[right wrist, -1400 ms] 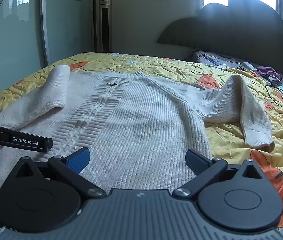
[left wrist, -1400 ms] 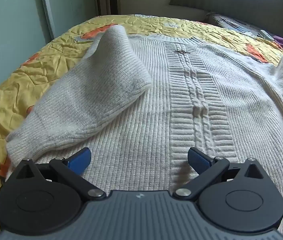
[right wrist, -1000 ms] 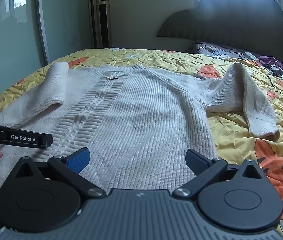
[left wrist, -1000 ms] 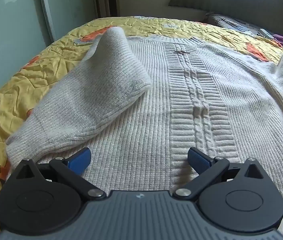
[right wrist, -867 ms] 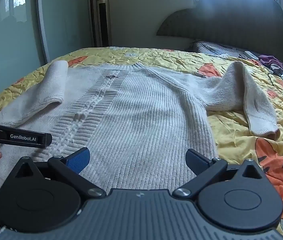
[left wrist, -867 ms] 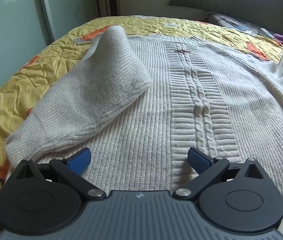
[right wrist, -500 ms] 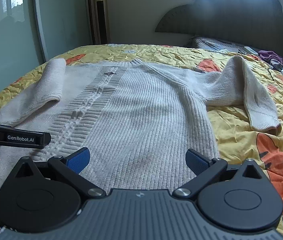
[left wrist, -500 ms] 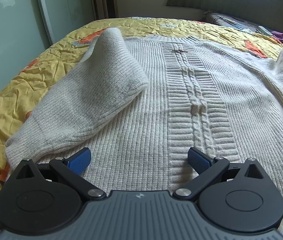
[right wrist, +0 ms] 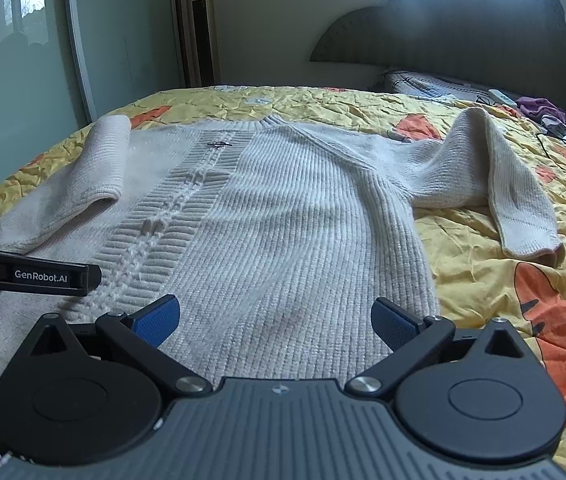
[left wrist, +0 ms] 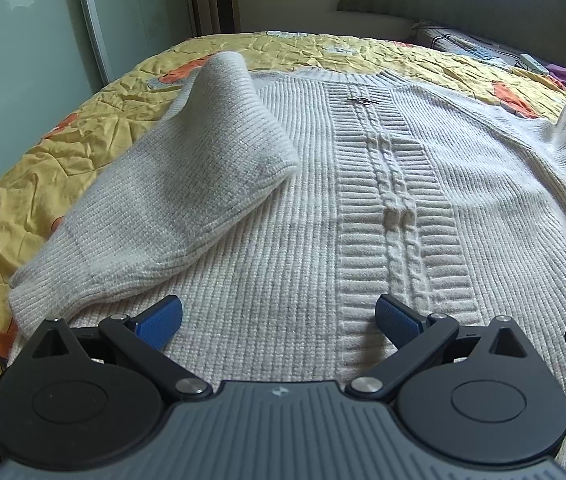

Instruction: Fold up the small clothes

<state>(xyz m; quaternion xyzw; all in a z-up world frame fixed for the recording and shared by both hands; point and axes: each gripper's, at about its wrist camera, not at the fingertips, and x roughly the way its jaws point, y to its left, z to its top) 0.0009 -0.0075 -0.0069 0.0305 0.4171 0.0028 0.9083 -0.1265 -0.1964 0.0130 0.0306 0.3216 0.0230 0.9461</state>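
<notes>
A cream sweater lies spread flat on the bed, its hem at the bottom of both frames just ahead of the left gripper and right gripper, whose jaws stand wide open and empty. One sleeve is folded over the body at upper left; the other sleeve lies out on the yellow quilt at right. Nothing lies between the jaws and the knit.

Both wrist cameras sit low at the hem end of the cream knit sweater, facing along it toward the headboard. The left wrist view hangs close above the hem, nearer the folded sleeve. The right wrist view sits toward the spread sleeve side of the sweater. Both share the sweater's cable-knit centre band and the yellow bedspread.
</notes>
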